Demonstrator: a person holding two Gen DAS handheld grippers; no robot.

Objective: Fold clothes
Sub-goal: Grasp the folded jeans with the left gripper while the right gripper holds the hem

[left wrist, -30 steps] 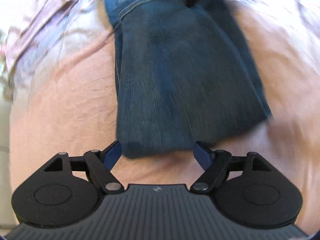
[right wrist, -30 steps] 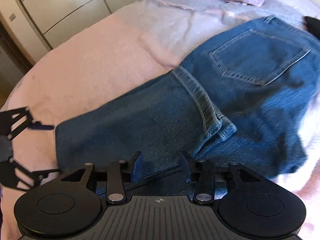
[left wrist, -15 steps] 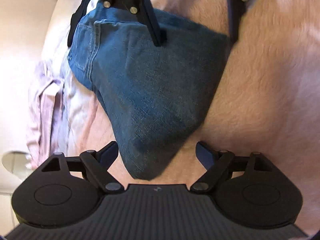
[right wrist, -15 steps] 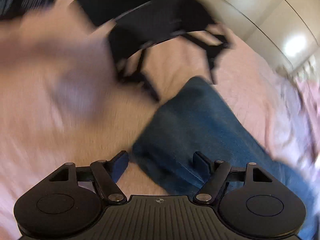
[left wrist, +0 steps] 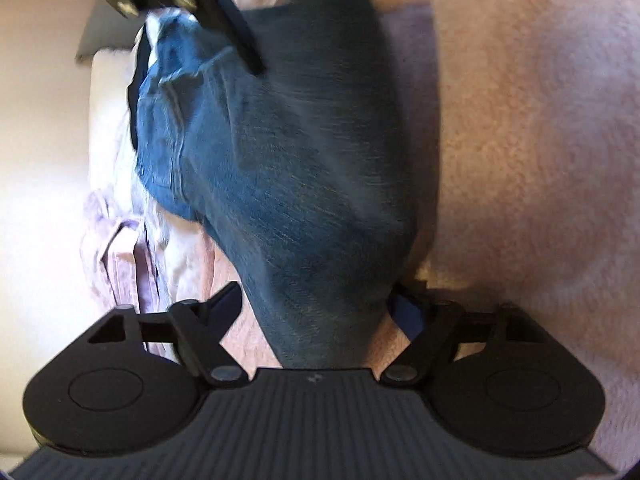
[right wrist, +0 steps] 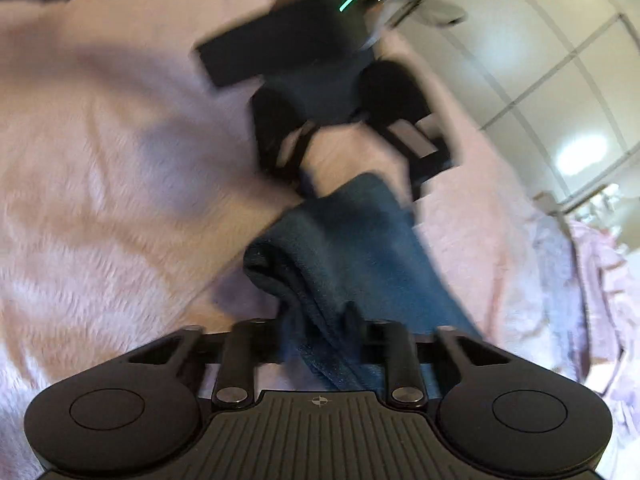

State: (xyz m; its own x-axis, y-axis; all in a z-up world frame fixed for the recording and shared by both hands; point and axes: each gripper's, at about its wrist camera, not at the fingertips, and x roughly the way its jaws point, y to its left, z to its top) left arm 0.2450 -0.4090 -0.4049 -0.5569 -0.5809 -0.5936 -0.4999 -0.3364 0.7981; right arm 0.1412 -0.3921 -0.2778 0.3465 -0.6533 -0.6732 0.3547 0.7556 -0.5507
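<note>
Blue jeans (left wrist: 304, 184) lie folded on a pink fuzzy blanket (left wrist: 520, 160), the leg end toward me. My left gripper (left wrist: 316, 304) straddles one corner of that end. Its jaws are closing, the right pad at the denim's edge and the left pad still clear of it. My right gripper (right wrist: 320, 328) is closing on the other corner of the jeans (right wrist: 360, 248), with bunched denim pinched between its pads. Each gripper shows in the other's view: the left gripper (right wrist: 360, 184) at the far corner, and a right finger (left wrist: 236, 36) at the top.
A heap of pink and lilac clothes (left wrist: 116, 248) lies beside the jeans, also seen as clothes (right wrist: 600, 264) at the right. White wardrobe doors (right wrist: 540, 60) stand beyond the bed. Bare blanket (right wrist: 100, 160) spreads to the left.
My right gripper swung from the waist side to the leg end, rolled over, and closed on the denim corner. My left gripper rolled and sank until the leg end lay between its jaws.
</note>
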